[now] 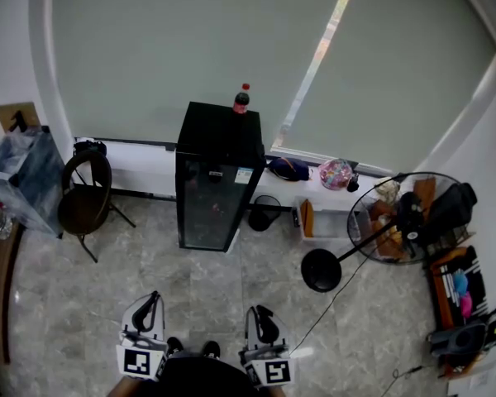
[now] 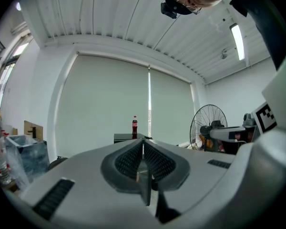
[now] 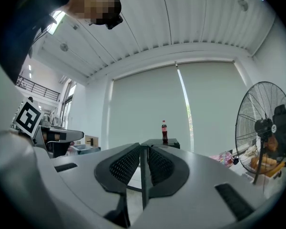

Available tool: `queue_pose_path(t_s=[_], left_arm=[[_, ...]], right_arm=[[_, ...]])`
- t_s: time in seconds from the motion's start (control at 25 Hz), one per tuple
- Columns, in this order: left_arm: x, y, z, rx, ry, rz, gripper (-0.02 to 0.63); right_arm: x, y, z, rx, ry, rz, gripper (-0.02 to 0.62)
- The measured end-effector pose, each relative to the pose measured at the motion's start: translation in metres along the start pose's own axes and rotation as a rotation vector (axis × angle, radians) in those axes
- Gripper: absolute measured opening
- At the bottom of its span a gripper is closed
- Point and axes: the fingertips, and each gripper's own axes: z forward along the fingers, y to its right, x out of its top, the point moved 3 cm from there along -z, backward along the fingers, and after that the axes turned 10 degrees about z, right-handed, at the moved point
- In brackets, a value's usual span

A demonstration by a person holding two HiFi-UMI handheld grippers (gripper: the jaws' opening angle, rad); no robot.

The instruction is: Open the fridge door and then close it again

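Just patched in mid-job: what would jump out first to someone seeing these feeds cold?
The black fridge stands mid-room before the blind, its door shut, with a red-capped bottle on top. A big pedestal fan stands to its right. The left gripper and right gripper sit at the head view's bottom edge, empty and well short of the fridge.

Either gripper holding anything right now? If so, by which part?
Nothing is held. The left gripper and the right gripper both have their jaws together with nothing between them. The fridge stands apart across the floor, untouched.
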Motion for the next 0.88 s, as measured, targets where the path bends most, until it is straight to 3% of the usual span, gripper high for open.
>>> queue_pose_path(t_s=[0.28, 0.56, 0.88], left_arm=[[-0.002, 0.003, -0.001, -0.023, -0.008, 0.016, 0.088], [-0.005, 0.006, 0.001, -0.089, -0.001, 0.023, 0.210], [-0.008, -0.009, 0.005, -0.042, 0.001, 0.041, 0.357]], right_arm=[[0.000, -0.005, 0.000, 0.018, -0.011, 0.006, 0.115], [0.002, -0.010, -0.001, 0.069, 0.007, 0.064, 0.216], [-0.003, -0.002, 0.001, 0.045, -0.018, 0.069, 0.316]])
